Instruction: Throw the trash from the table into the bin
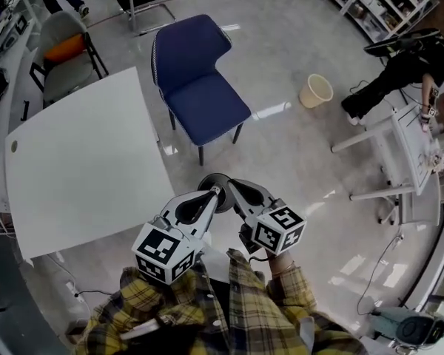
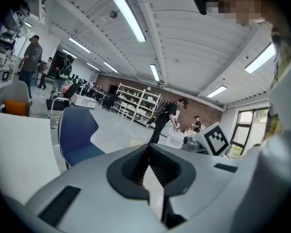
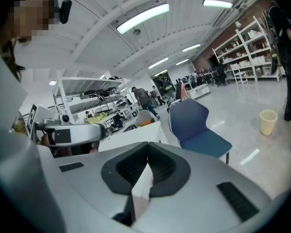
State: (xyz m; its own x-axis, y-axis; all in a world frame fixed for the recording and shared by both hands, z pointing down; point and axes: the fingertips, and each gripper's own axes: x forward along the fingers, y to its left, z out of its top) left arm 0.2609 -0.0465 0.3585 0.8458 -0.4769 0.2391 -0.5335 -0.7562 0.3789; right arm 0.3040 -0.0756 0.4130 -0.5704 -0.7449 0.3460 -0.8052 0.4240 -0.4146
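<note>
**Both grippers shut, held together off the table's near right corner**

The white table (image 1: 81,161) fills the left of your head view. Beyond its far left corner stands a grey chair (image 1: 63,50) with an orange cushion. A blue chair (image 1: 200,87) sits just beside the table's far right edge, its seat turned away from the top.

You hold both grippers close to your chest, above your plaid sleeves (image 1: 229,309) and just past the table's near right corner, over the floor. Their tips come together, nearly touching each other.

The left gripper (image 1: 214,194) is clenched. In its own view the dark ribbed pads (image 2: 136,166) meet at the tips. The right gripper (image 1: 235,187) is clenched too, its pads (image 3: 133,166) closed tip to tip. In each gripper view a pale sliver shows in the slot behind the meeting point. I cannot tell whether it is a scrap or part of the gripper.

Right under the two tips lies a dark round thing (image 1: 206,183) on the floor, mostly hidden by the fingers. I cannot tell whether it is the bin. Further right, well apart from the table and past the blue chair, a pale open bucket (image 1: 316,91) stands upright on the floor.

At the right edge, a person (image 1: 399,76) in dark clothes bends over a small white bench (image 1: 411,150).
</note>
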